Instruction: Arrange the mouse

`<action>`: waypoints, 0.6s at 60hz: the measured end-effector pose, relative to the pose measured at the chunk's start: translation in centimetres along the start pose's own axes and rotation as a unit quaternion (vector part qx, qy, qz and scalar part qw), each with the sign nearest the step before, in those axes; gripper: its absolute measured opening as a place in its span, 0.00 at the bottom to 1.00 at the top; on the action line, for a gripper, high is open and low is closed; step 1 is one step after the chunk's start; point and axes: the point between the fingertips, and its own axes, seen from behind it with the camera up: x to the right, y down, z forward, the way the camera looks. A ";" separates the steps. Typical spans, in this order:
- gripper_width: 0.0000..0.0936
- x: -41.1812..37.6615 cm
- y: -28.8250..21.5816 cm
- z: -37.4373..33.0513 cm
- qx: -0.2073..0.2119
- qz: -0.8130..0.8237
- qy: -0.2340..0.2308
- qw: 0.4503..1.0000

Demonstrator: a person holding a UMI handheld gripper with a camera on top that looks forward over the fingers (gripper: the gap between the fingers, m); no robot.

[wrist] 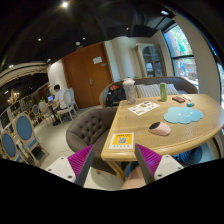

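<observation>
A small pinkish mouse (pixel 160 128) lies on the wooden table (pixel 145 125), just in front of a round light-blue mouse pad (pixel 183 115). My gripper (pixel 114 166) is open and empty, held low in front of the table's near corner. Its magenta pads (pixel 81 158) stand wide apart, and the mouse lies beyond them, to the right. A yellow card (pixel 121 140) lies on the table corner just ahead of the fingers.
Papers (pixel 145 107), a green bottle (pixel 163 92) and small dark items (pixel 179 99) lie farther back on the table. A grey armchair (pixel 90 124) stands at the table's left. Blue chairs (pixel 22 135) stand far left. A person (pixel 56 98) sits at a desk behind.
</observation>
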 end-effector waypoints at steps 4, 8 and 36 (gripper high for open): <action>0.90 0.1 -0.3 0.3 0.003 -0.004 0.002 1.000; 0.89 0.1 -0.5 0.8 0.002 -0.005 0.001 1.000; 0.88 15.9 -0.6 4.8 0.003 -0.065 0.117 0.991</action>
